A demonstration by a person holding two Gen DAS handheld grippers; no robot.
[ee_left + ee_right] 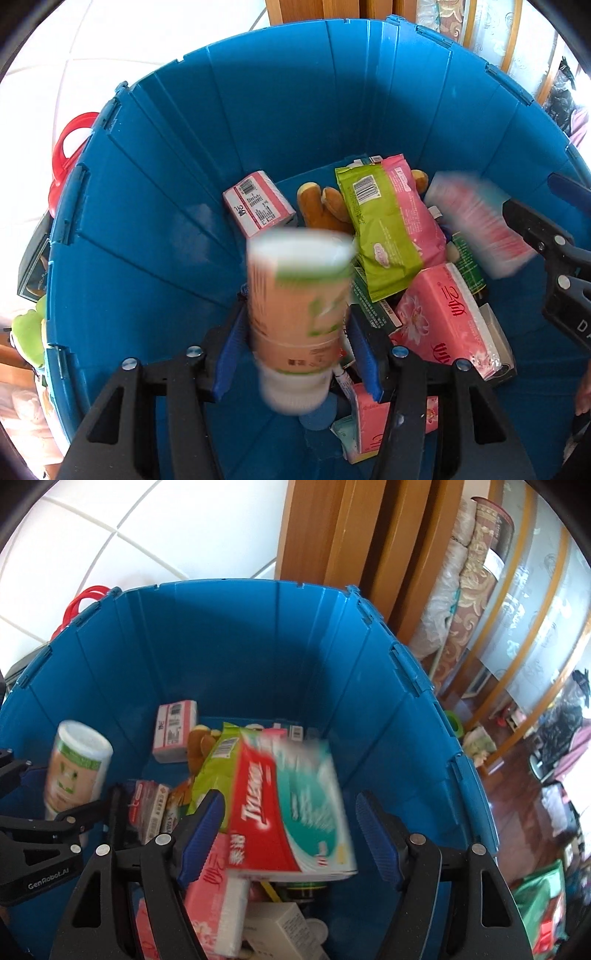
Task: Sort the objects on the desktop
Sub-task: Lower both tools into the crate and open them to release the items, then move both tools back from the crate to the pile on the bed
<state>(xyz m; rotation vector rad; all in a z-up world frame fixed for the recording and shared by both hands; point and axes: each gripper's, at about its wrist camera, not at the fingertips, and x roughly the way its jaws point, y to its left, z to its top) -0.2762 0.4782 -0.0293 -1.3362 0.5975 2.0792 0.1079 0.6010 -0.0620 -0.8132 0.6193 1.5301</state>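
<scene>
Only left wrist view: a green toy [27, 332] outside the blue bin [295, 92], by its left rim.
Only right wrist view: the toothpaste box [295, 812] shows its red-and-teal face; rolled rugs [472, 590] stand right of the bin.
Hard to read: the bottle [299, 295] and the box are blurred, and both sit over packets inside the bin.
Left gripper [295, 306]: tilted steeply into the bin, jaws apart, bottle loose between them.
Right gripper [291, 795]: angled down, jaws wide, box clear of the right pad.

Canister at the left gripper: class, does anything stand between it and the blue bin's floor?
Nothing visible: the canister is inside the blue bin, bare floor below; a pen and pink pack lie just right of it.
</scene>
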